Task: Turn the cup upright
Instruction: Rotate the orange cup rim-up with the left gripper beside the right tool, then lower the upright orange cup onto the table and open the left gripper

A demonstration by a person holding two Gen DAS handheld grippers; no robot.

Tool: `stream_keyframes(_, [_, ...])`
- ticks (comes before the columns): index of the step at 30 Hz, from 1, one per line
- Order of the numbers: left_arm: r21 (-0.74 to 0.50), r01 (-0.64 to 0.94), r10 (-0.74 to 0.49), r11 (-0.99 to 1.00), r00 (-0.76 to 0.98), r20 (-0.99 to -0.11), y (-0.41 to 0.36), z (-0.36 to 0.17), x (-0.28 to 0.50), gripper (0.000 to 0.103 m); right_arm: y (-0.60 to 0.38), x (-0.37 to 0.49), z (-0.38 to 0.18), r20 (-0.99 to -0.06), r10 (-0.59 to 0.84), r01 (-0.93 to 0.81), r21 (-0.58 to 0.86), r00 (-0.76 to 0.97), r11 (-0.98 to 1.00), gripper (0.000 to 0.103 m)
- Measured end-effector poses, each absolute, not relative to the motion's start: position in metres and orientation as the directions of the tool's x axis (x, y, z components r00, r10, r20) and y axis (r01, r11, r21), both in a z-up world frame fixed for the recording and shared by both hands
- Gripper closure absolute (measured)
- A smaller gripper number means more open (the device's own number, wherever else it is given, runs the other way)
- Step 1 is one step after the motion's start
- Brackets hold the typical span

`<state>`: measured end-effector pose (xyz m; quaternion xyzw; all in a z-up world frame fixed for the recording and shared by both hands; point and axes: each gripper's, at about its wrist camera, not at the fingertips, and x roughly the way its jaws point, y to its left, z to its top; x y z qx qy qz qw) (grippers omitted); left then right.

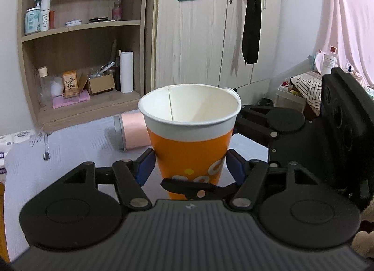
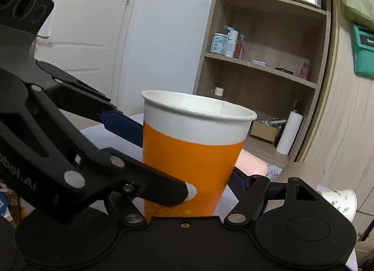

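An orange paper cup [image 1: 190,140] was seen upright, mouth up, above a grey tabletop [image 1: 70,144]. The left hand-held gripper [image 1: 190,165] was clamped on its lower wall, blue pads touching both sides. The right hand-held gripper [image 2: 187,161] also closed around it, though firm contact could not be confirmed. For the setting-down, the cup would best be lowered level, squeezed lightly so the thin wall was not crushed, and released one gripper at a time.

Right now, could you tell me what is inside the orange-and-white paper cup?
The orange-and-white paper cup stands mouth up. In the left wrist view only bare white inner wall and a seam show, with no contents visible; the cup's bottom is hidden by its near rim.
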<state>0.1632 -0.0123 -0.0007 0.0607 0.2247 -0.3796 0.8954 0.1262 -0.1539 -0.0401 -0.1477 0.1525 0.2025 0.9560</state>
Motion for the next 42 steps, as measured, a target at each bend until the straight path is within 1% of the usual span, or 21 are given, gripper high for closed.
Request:
stream_keyframes(5, [-0.075,0.719,-0.671,0.691,0.6,-0.436,-0.014,-0.006,0.183,0.037,-0.159,0.144,-0.044,-0.332,0.339,-0.426,-0.237,0.88,0.873,0.024])
stream_keyframes(9, [-0.036,0.716,-0.656,0.697,0.616,-0.436,-0.024,-0.011,0.189,0.037,-0.167,0.158,-0.047,-0.344,0.35,-0.427,-0.181,0.872,0.886,0.024])
stream_keyframes(16, [-0.045,0.721,-0.664,0.692,0.611,-0.431,-0.028,-0.012,0.19,0.037,-0.173,0.165,-0.047,-0.373,0.35,-0.435,-0.174,0.859,0.883,0.024])
stream_keyframes(19, [-0.031,0.72,-0.657,0.693,0.612,-0.44,-0.03,-0.012,0.186,0.036,-0.171,0.16,-0.048,-0.377,0.343,-0.439,-0.204,0.86,0.875,0.024])
stream_keyframes(23, [-0.06,0.706,-0.65,0.706,0.612,-0.451,-0.031,-0.012,0.186,0.037,-0.171,0.158,-0.049,-0.372,0.337,-0.432,-0.21,0.865,0.877,0.024])
stream_keyframes(27, [-0.099,0.686,-0.647,0.72,0.613,-0.453,-0.028,-0.013,0.185,0.034,-0.175,0.157,-0.05,-0.382,0.341,-0.428,-0.17,0.859,0.888,0.023])
stream_keyframes(29, [-0.116,0.68,-0.646,0.724,0.61,-0.458,-0.027,-0.013,0.184,0.034,-0.179,0.155,-0.051,-0.387,0.346,-0.427,-0.146,0.855,0.892,0.019])
stream_keyframes(31, [-0.137,0.674,-0.649,0.726,0.606,-0.46,-0.026,-0.012,0.183,0.034,-0.182,0.151,-0.051,-0.38,0.375,-0.448,-0.122,0.846,0.886,0.018])
stream_keyframes(32, [-0.146,0.669,-0.649,0.728,0.605,-0.461,-0.025,-0.012,0.181,0.034,-0.184,0.149,-0.05,-0.38,0.385,-0.454,-0.112,0.841,0.884,0.016])
stream_keyframes(34, [-0.161,0.661,-0.647,0.733,0.606,-0.463,-0.023,-0.011,0.177,0.033,-0.186,0.145,-0.049,-0.376,0.369,-0.438,-0.113,0.85,0.892,0.013])
stream_keyframes(38, [-0.194,0.628,-0.635,0.754,0.619,-0.462,-0.017,-0.007,0.162,0.032,-0.193,0.133,-0.046,-0.375,0.354,-0.415,-0.094,0.857,0.905,0.013])
stream_keyframes(42, [-0.162,0.58,-0.583,0.799,0.678,-0.447,-0.014,0.002,0.135,0.032,-0.202,0.11,-0.039,-0.367,0.327,-0.379,-0.077,0.871,0.922,0.013])
